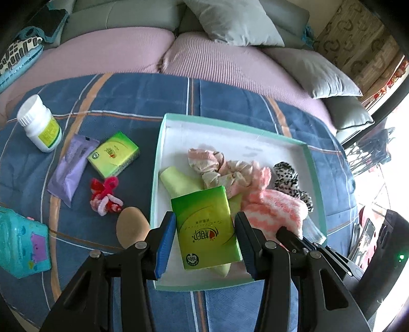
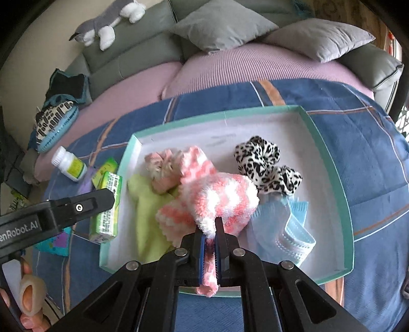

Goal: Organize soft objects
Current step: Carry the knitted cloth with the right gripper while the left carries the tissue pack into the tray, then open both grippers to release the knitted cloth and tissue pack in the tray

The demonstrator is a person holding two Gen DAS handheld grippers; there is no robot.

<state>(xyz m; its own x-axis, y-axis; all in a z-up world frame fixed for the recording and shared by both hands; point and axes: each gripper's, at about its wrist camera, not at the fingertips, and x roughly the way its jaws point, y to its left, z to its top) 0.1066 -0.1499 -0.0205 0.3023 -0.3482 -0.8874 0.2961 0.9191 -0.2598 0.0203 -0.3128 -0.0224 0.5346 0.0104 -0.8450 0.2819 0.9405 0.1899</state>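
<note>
Black two-finger left gripper (image 1: pixel 205 238) with blue pads: jaws set partway, pads pressed to both sides of a green tissue packet (image 1: pixel 207 229), held over the near-left part of the tray. Black right gripper (image 2: pixel 210 245): jaws almost closed, pinching the cuff of a fluffy pink-and-white striped sock (image 2: pixel 217 196), whose body lies in the tray's middle.

Shallow white tray with mint-green rim (image 1: pixel 163 127), on a blue plaid cloth (image 1: pixel 127 102) spread over a pink sofa seat (image 1: pixel 204 61). Contents: pale green cloth (image 2: pixel 147 204) at left; crumpled pink-and-beige fabric (image 1: pixel 217 166) behind; leopard-print scrunchie (image 2: pixel 265 163) at right; light blue face mask (image 2: pixel 291 229), near-right, just beside the sock.

On the cloth left of the tray: white pill bottle with yellow label (image 1: pixel 41 125); lilac sachet (image 1: pixel 69 168); second green tissue packet (image 1: pixel 113 153); red-and-pink pipe-cleaner figure (image 1: pixel 104 196); tan egg-shaped sponge (image 1: pixel 131 227); turquoise plastic toy (image 1: pixel 23 245).

Grey cushions (image 2: pixel 222 25) rest at the sofa back; grey-and-white plush animal (image 2: pixel 107 23) lies on top.
</note>
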